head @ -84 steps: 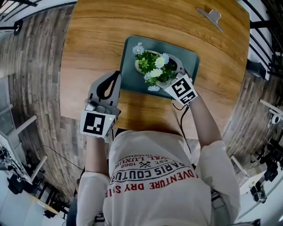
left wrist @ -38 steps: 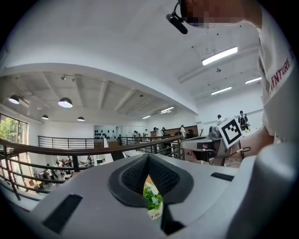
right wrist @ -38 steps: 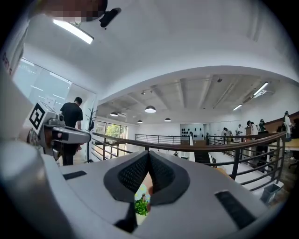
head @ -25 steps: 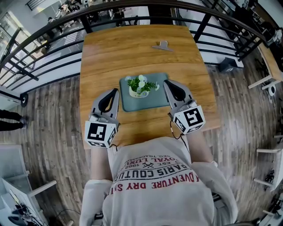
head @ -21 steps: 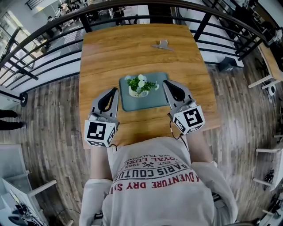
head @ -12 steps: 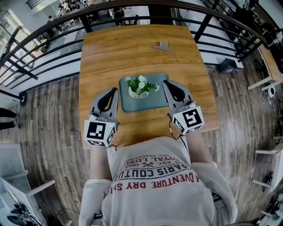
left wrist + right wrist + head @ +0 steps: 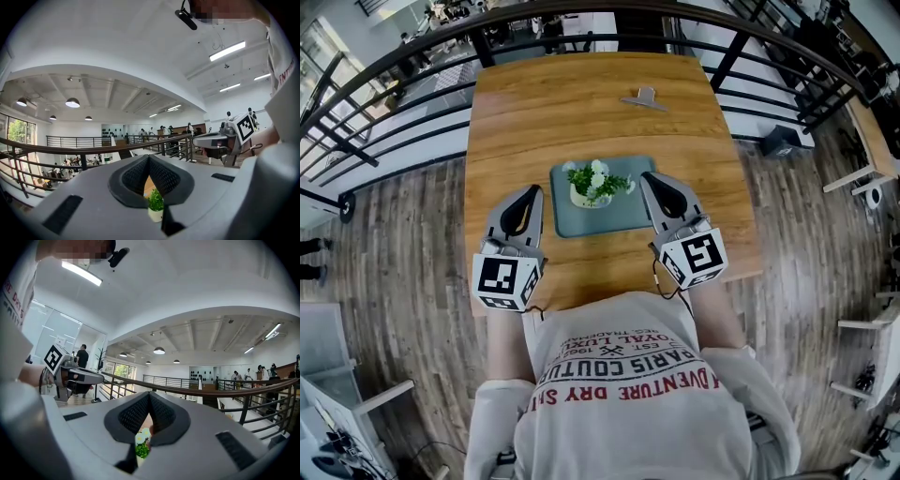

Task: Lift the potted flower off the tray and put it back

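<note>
Right hand-held gripper (image 7: 648, 178) has come off the pot it was reaching a few seconds ago. The head view now takes in the whole wooden bench (image 7: 581, 112). Left hand-held gripper (image 7: 529, 191) has barely shifted.

- Potted flower (image 7: 592, 184), a small white pot of green leaves and pale blooms, stands upright on the teal rectangular tray (image 7: 623, 214), towards its far left part.
- Both grippers have their jaws pressed together with nothing between them, one on each side of the tray. Left tip is just beside the tray's left edge. Right tip overlaps the tray's right edge in the head view; contact cannot be told.
- Open room: bare wood beyond the tray up to the far edge, with only a small grey metal clip (image 7: 644, 97) lying there. Narrow strips of bench lie outside each gripper.
- Dark metal railing (image 7: 403, 56) curves round the far side; grey plank floor (image 7: 403, 244) lies all about.
- Hidden: the bench's near edge, under the person's white printed shirt (image 7: 619, 375). In both gripper views the flower shows only through the slot below the pads.
</note>
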Motion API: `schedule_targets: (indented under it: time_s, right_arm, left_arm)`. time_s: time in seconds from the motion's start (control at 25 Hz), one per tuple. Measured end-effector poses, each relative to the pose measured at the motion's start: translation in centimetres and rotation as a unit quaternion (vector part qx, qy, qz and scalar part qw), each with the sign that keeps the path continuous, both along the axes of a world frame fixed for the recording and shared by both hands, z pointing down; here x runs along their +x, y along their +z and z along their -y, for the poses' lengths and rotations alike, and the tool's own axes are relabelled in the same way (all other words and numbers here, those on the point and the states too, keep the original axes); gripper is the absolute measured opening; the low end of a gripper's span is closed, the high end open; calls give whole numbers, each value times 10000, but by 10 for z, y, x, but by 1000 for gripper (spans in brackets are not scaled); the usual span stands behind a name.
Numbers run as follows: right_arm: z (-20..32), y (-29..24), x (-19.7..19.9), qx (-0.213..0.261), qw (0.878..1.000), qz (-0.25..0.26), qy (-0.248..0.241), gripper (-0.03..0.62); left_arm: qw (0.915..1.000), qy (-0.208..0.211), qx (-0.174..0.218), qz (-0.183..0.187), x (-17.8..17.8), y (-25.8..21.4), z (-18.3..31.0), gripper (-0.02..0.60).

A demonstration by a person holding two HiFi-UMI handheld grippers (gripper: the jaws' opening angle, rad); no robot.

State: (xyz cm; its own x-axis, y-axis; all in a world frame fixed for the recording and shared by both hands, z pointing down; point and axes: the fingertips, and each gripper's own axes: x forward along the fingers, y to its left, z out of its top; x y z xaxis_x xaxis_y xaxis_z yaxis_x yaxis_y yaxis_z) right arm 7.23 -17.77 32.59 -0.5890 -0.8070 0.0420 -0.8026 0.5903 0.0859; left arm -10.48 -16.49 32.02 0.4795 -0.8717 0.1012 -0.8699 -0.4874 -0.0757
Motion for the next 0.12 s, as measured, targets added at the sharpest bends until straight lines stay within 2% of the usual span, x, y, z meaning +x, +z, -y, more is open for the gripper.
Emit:
schedule_targets:
  time_s: [0.12]
  right_arm:
    - [-1,-1,2,36,10000,-27,-54,26]
  left_arm:
    - [10000,25,9,15,4,0,-1,12]
